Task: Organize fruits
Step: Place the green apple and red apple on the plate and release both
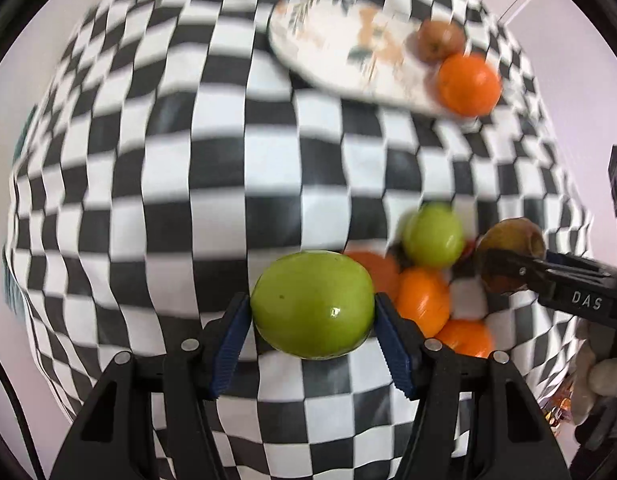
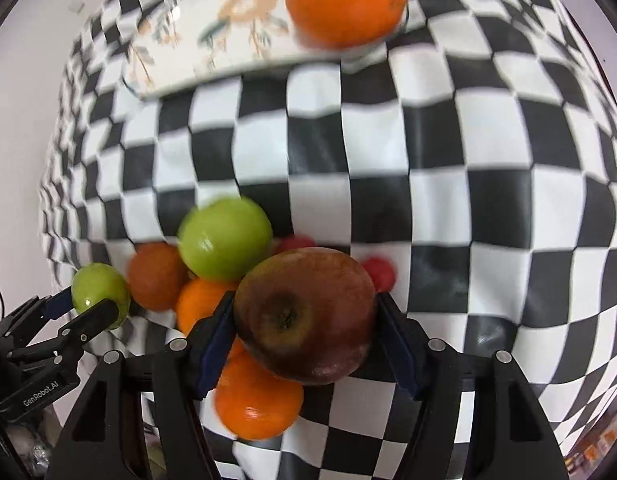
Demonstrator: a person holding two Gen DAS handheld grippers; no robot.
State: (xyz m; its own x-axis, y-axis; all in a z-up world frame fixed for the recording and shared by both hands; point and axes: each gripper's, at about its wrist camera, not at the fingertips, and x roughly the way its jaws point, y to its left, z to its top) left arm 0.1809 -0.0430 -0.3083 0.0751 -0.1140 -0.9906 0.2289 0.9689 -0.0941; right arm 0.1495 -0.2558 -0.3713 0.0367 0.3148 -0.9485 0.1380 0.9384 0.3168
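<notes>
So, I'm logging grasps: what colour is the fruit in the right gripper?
Dark red-brown apple, clearest in the right wrist view.

A large green apple [image 1: 313, 304], smooth and glossy, is clamped between the blue pads of the left gripper [image 1: 312, 312], lifted above the checkered cloth. A dark red-brown apple [image 2: 304, 316], mottled and with its stem hollow facing the camera, is pinched in the right gripper [image 2: 306, 332]. Below them lies a pile of fruit: a second green apple [image 2: 225, 238], several oranges [image 2: 258, 400] touching one another, and small red fruits [image 2: 378, 274] partly hidden behind. At the far side, a flowered plate [image 1: 332, 44] carries one orange [image 1: 469, 84] at its edge and a brownish apple [image 1: 440, 40] just beside it.
</notes>
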